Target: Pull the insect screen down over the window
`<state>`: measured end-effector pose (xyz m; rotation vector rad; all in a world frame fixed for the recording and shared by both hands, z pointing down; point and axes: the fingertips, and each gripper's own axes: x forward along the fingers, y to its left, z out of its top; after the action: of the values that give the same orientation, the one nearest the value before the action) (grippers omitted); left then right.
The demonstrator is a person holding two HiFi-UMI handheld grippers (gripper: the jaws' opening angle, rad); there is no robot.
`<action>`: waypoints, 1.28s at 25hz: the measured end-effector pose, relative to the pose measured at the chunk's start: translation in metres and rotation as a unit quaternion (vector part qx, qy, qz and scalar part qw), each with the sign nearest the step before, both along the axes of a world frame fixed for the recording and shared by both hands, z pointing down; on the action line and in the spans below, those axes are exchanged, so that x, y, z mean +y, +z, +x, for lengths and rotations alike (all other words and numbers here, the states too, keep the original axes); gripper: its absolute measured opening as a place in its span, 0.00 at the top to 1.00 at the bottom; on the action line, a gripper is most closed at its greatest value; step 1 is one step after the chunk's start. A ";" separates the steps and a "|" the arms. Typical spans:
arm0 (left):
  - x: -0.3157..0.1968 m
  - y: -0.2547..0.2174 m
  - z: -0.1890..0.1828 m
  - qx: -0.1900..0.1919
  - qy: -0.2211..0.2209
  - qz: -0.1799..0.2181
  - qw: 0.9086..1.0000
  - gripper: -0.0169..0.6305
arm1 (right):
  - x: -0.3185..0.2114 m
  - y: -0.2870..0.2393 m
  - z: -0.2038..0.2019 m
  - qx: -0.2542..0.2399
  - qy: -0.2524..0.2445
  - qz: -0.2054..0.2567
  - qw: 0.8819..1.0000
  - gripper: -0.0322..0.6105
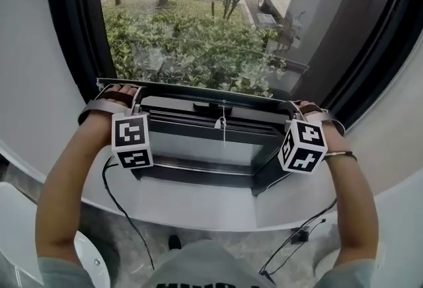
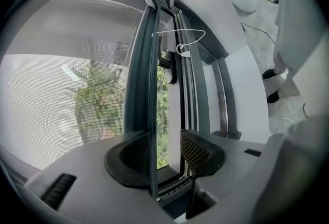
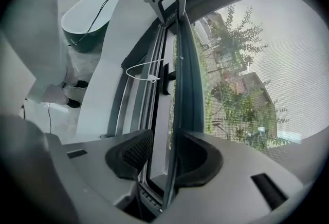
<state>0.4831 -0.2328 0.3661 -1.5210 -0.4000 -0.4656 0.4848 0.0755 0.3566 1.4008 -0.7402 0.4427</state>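
Head view: both my forearms are stretched out forward, hands low, one at each end of the insect screen's bottom bar [image 1: 185, 90], which sits just above the lower window frame [image 1: 198, 171]. My left claw [image 1: 120, 92] and right claw [image 1: 305, 108] each straddle the bar's thin edge. Jaws are parted, one pad is against it and there's a gap at the other. The mesh [image 2: 51, 89] covers the glass above.
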 end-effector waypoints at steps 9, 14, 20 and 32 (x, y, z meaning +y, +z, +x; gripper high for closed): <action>-0.001 0.048 0.009 -0.009 -0.005 0.003 1.000 0.68 | 0.001 0.048 0.006 -0.014 0.005 -0.018 1.000 0.74; 0.000 0.049 0.006 -0.004 -0.005 0.001 1.000 0.68 | 0.000 0.050 0.002 -0.015 0.008 -0.008 1.000 0.74; 0.001 0.097 0.001 -0.033 -0.001 0.009 0.999 0.68 | 0.002 0.096 -0.001 -0.047 0.008 -0.015 0.999 0.74; 0.001 0.101 0.003 -0.038 -0.005 0.003 0.999 0.69 | 0.001 0.098 0.002 -0.064 0.007 -0.005 0.998 0.74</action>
<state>0.4860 -0.2316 0.4668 -1.5037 -0.4508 -0.5336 0.4871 0.0761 0.4551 1.3779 -0.8308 0.5507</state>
